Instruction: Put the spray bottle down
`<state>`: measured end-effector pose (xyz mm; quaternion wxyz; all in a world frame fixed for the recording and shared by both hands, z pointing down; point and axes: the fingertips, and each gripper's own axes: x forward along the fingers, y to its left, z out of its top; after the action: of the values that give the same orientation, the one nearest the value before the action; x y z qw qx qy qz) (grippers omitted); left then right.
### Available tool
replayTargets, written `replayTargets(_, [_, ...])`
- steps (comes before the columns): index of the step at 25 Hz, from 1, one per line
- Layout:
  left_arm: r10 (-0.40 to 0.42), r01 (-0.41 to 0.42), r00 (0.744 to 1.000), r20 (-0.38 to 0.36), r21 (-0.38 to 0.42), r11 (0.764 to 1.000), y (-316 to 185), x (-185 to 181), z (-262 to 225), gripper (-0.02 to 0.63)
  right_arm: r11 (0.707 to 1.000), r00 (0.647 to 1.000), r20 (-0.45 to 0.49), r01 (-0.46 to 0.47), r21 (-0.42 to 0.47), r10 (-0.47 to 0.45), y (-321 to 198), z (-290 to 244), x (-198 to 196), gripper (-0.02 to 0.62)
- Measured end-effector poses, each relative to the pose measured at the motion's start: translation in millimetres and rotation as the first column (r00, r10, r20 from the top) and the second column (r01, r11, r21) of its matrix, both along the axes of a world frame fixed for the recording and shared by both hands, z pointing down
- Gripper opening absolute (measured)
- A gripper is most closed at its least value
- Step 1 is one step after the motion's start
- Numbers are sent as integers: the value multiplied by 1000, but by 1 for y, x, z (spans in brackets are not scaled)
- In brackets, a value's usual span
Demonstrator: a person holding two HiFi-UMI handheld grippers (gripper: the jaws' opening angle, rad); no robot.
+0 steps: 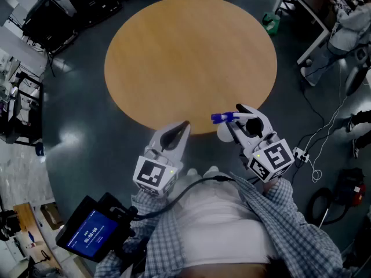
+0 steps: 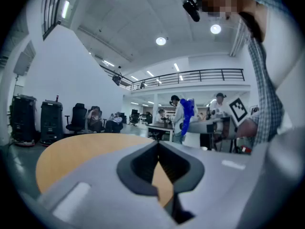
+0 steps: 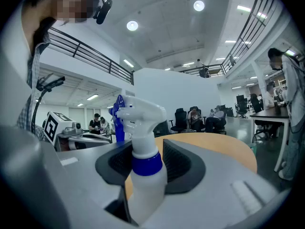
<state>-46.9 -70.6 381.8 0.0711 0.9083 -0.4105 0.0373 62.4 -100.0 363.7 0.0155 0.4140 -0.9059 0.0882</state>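
Note:
A white spray bottle (image 1: 225,133) with a blue collar and blue nozzle (image 1: 222,117) stands upright between the jaws of my right gripper (image 1: 242,120), which is shut on it. This gripper is over the near edge of the round wooden table (image 1: 191,57). In the right gripper view the spray bottle (image 3: 143,147) fills the gap of the right gripper (image 3: 145,154), its nozzle pointing left. My left gripper (image 1: 181,127) hovers at the table's near edge, left of the bottle, its jaws shut with nothing between them. In the left gripper view the left gripper (image 2: 158,149) shows the jaws meeting in a point.
The table top (image 2: 71,151) carries nothing. Black cases (image 1: 52,16) stand on the floor at the far left. A desk (image 1: 307,4) and a green object (image 1: 270,22) are at the far right. Cables and a power strip (image 1: 301,154) lie on the floor to the right. A screen device (image 1: 93,231) hangs at my left hip.

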Motion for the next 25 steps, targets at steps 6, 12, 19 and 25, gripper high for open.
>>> replayTargets(6, [-9, 9, 1000, 4, -5, 1000, -2, 0, -4, -2, 1000, 1000, 0, 3, -5, -3, -1, 0, 0, 163])
replayTargets(12, [-15, 15, 1000, 7, 1, 1000, -3, -2, -2, -2, 1000, 1000, 7, 8, -9, -8, -4, 1, -1, 163])
replayTargets(19, [-31, 31, 999, 8, -8, 999, -6, -2, -10, -2, 1000, 1000, 18, 16, -7, -16, -14, 3, 0, 163])
replayTargets(25, [-61, 61, 998, 12, -13, 998, 0, 4, -6, 0, 999, 998, 44, 39, 22, -39, -29, 18, 2, 161])
